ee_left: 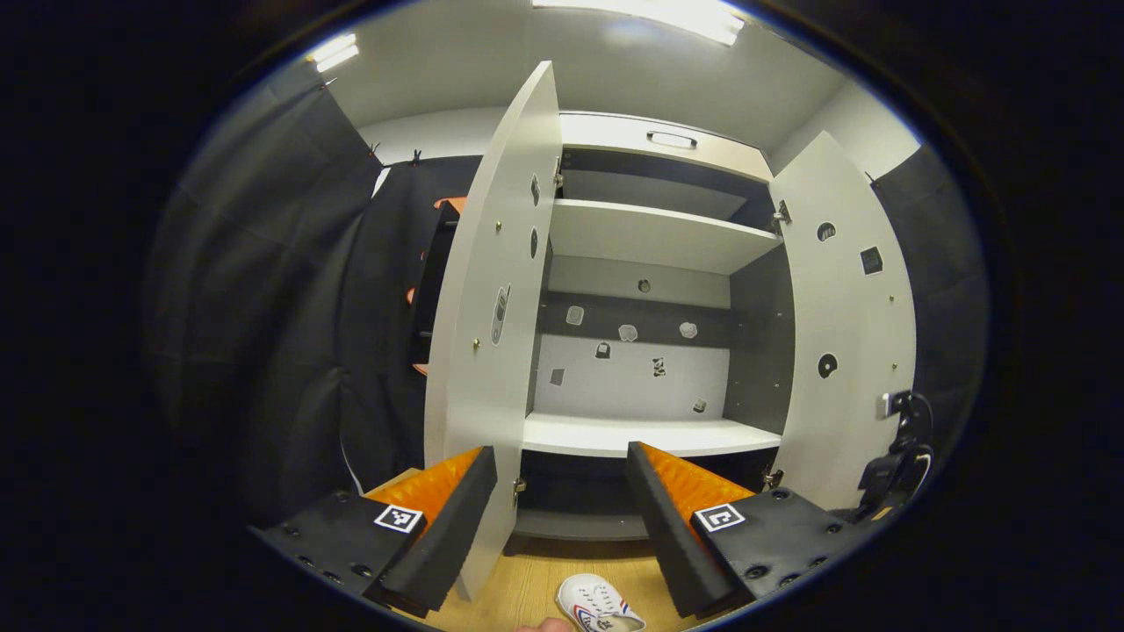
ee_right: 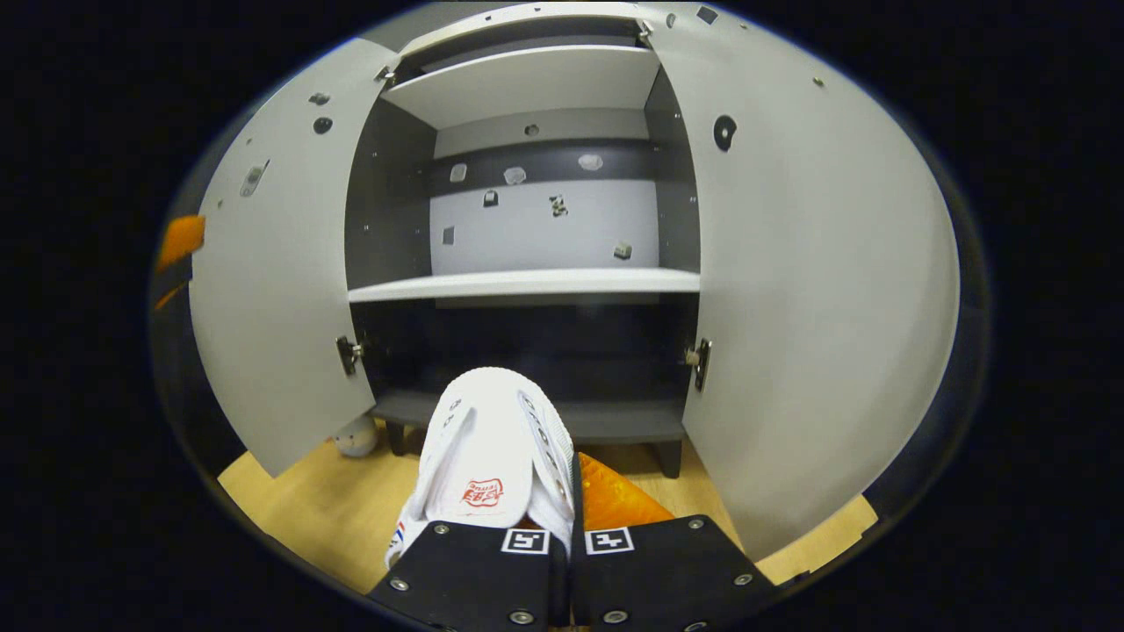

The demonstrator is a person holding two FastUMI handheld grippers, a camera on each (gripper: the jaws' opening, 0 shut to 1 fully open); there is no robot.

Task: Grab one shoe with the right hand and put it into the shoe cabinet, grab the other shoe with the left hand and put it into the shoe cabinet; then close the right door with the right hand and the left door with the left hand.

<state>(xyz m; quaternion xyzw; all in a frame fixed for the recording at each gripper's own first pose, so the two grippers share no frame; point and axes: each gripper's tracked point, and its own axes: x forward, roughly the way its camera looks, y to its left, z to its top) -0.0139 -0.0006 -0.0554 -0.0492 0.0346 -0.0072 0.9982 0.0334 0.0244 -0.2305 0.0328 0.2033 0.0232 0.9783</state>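
A: How far along are you?

B: You are near the start. Your right gripper (ee_right: pixel 562 535) has its jaws clenched on one white shoe (ee_right: pixel 492 456). You hold it up in front of the shoe cabinet (ee_right: pixel 527 281), down low, and its toe points at the dark bottom part. It is not inside yet.

A: Where is the other shoe?

B: The second shoe (ee_left: pixel 599 604) lies on the wooden floor (ee_left: pixel 536 579) in front of the cabinet. Your left gripper (ee_left: pixel 562 518) hangs above it. Its jaws are spread wide and hold nothing.

A: And the doors?

B: Both are wide open. The left door (ee_left: pixel 492 333) swings out on the cabinet's left side, and the right door (ee_left: pixel 847 325) on its right side. The white shelf (ee_right: pixel 527 283) inside has no shoes on it.

A: So what is left for you?

B: Almost all of it, I think. You put this shoe in. Then you pick up the floor shoe with your left gripper and put that in too. Then you shut the right door, then the left one.
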